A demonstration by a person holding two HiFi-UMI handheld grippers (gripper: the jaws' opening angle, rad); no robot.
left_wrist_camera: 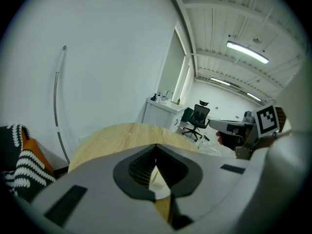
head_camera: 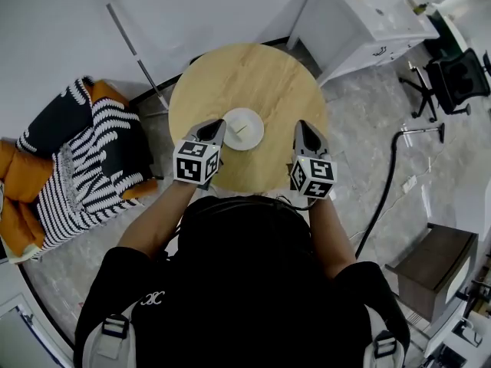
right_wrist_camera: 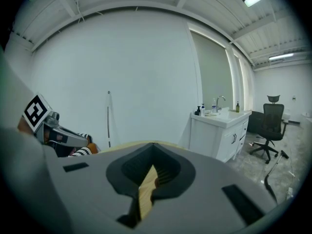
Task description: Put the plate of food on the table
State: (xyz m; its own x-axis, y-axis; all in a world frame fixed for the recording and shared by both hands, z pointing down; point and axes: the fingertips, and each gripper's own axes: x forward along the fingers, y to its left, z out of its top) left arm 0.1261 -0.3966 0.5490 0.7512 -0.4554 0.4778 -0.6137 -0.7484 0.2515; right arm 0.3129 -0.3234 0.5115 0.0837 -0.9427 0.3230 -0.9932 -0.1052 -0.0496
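Note:
A white plate with a small pale piece of food on it rests near the middle of the round wooden table. My left gripper hovers at the plate's left rim, jaws together. Whether it touches the rim, I cannot tell. In the left gripper view, a sliver of the plate and the table show through the gap below the left gripper's closed tips. My right gripper is over the table to the right of the plate, apart from it, shut on nothing. In its own view, only the table shows beneath the right gripper.
An orange armchair with black-and-white striped cushions stands left of the table. A white sink cabinet and a black office chair are at the back right. A black hose lies on the floor, and a dark box sits at the right.

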